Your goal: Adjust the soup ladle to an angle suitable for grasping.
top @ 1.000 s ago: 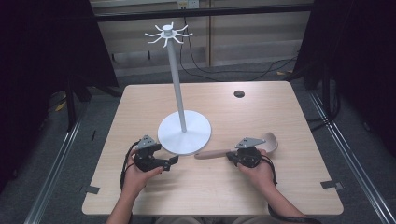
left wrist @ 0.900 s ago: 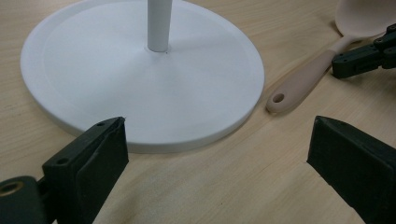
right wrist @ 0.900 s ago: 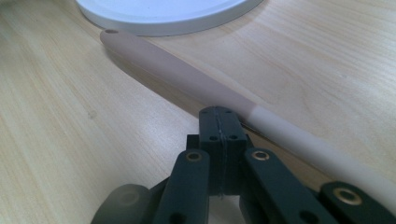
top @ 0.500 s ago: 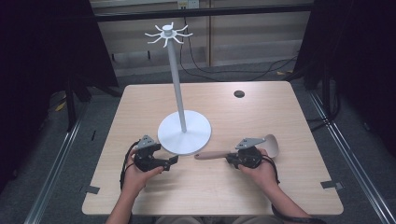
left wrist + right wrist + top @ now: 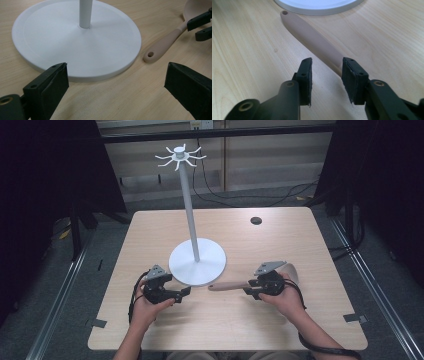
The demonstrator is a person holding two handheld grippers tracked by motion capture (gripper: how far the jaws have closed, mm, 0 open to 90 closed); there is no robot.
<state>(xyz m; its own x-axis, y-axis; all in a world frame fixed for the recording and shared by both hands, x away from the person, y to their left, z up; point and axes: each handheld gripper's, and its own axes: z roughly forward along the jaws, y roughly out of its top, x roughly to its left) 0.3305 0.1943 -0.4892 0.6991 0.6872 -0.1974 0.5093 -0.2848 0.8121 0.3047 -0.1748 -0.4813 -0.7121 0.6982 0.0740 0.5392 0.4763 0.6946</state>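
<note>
The right hand-held gripper (image 5: 325, 75) has just been opening; its jaws stand apart, the wooden spoon (image 5: 312, 37) lying released on the bench (image 5: 280, 235) between them, handle toward the stand (image 5: 197, 262) at ten o'clock. The left hand-held gripper (image 5: 115, 80) gapes empty

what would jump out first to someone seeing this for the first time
A tall white stand with hooks at its top rises from a round base at mid-table. Right of the base a wooden spoon lies flat; the right gripper has just been opening, its fingers either side of the handle. The left gripper sits open before the base.
</note>
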